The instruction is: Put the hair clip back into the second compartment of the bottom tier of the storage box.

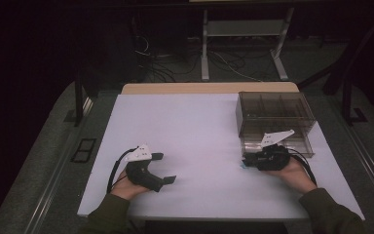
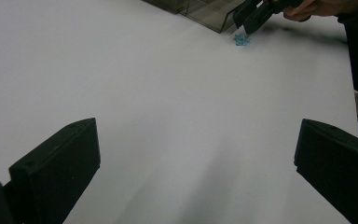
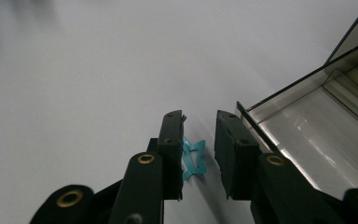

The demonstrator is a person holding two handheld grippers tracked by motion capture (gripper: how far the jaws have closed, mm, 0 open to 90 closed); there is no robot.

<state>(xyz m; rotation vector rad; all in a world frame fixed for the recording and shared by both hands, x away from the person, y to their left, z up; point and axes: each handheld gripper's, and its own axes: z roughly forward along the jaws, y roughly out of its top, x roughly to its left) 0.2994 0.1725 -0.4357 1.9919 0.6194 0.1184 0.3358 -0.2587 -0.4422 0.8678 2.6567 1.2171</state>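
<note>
A small blue star-shaped clip (image 3: 193, 159) lies flat on the white table (image 1: 190, 131), just in front of a smoky clear drawer box (image 1: 275, 113). My right gripper (image 3: 199, 116) points down over it. The jaws stand a narrow gap apart with the star between them; it lies against one jaw and clear of the other. From the left gripper view the star (image 2: 241, 39) sits under the right gripper (image 2: 249, 21) at the far side. In the high view the star (image 1: 243, 166) peeks out at the right gripper (image 1: 246, 162). My left gripper (image 1: 165, 168) rests open at the left, holding nothing.
The box's lower drawer (image 3: 307, 126) is pulled out toward the right hand, and its front corner stands close beside the right jaw. Dividers show through the box top. A wide stretch of white tabletop lies between the two hands. Beyond the table, cables and a metal frame (image 1: 243, 44) stand on the floor.
</note>
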